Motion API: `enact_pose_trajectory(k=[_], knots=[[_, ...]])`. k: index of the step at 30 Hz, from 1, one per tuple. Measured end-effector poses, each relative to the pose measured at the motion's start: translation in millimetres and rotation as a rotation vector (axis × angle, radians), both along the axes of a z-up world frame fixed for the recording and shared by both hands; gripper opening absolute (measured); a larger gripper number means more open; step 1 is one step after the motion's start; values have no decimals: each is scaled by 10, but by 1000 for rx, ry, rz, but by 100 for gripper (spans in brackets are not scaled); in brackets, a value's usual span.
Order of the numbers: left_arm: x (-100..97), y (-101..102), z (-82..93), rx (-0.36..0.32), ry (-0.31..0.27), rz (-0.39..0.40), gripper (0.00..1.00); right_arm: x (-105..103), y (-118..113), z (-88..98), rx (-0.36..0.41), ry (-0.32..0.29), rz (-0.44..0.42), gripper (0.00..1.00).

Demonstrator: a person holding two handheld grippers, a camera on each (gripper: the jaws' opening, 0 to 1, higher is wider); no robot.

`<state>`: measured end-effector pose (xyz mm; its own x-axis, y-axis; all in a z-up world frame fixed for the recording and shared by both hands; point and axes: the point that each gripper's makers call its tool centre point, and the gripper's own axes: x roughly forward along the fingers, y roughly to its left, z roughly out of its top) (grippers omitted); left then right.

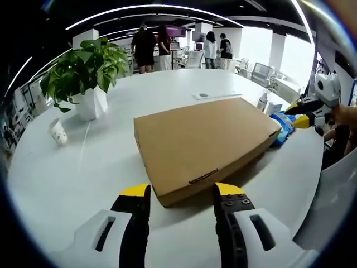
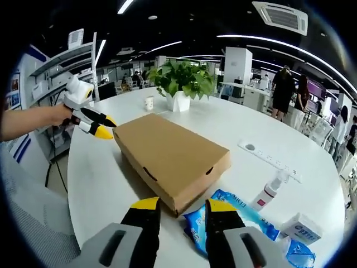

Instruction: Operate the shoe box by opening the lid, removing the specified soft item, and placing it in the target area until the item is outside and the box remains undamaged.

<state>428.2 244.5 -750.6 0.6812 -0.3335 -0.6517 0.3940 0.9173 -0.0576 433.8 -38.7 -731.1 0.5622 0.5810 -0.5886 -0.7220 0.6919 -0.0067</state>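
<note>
Cardboard shoe box (image 1: 203,146) lying shut on white table (image 1: 83,167); left gripper (image 1: 182,190) & right gripper (image 2: 178,204) both hovering w/ jaws apart, holding nothing.

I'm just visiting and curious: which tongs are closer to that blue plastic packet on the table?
Right. The right tongs hover directly over the blue packet, beside the box's corner. The left tongs sit at the box's opposite end, the box lying between them and the packet.
</note>
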Motion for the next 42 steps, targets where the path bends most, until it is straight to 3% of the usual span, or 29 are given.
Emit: enact_pose_trajectory(k=[7,13,21,27,32,42], knots=[[-31,-100,110,14,-31,-16,51,-109,-246,132,17,-23,-39,36],[-81,-207,246,-27,-62,-14,55,-255,-432,146,23,-23,-68,43],[-335,-330,405,-48,-84,-20,67,-464,-702,179,16,-44,-97,57],[-508,-337,463,-26,-105,-20,78,-605,-913,186,1,-57,-116,65],[-649,-396,492,-12,-111,-30,81,-728,-1104,214,-3,-64,-147,69],[-954,-647,596,-56,-131,-56,86,-975,-1398,272,23,-62,-236,74]])
